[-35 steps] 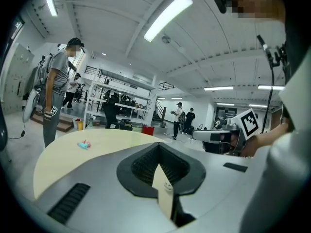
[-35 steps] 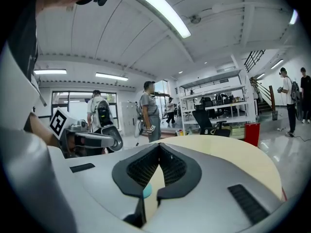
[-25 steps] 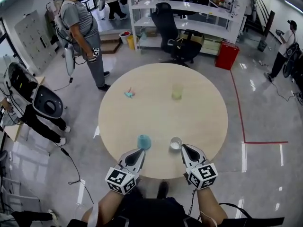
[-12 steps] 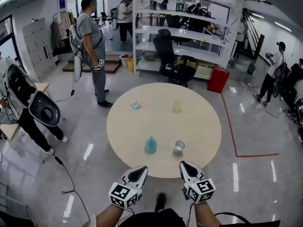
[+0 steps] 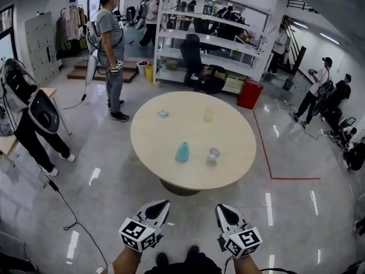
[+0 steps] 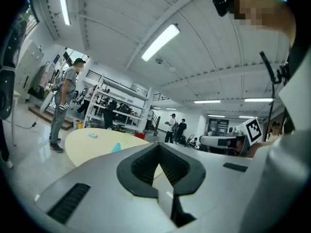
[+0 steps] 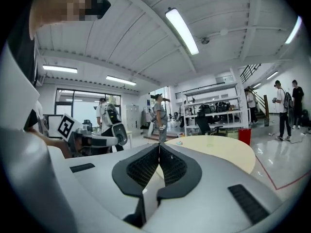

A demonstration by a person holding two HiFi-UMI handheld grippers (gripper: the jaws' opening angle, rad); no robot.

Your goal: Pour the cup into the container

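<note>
The left gripper [image 5: 161,205] and right gripper [image 5: 223,209], the 2 shut and empty, have pulled back well off the table [image 5: 171,136]'s near edge, leaving the cup [image 5: 213,155] near that edge and the container [image 5: 209,115] toward the far edge, so no pour seems under way.

Lab hall: white shelving [image 5: 212,37], round table [image 5: 228,131], people [image 5: 110,36] wearing rigs

Left gripper [image 6: 159,148] has its jaws together, nothing between them. Beyond its tips to the left stands the table [image 6: 86,143] with a blue cup [image 6: 116,148].
</note>
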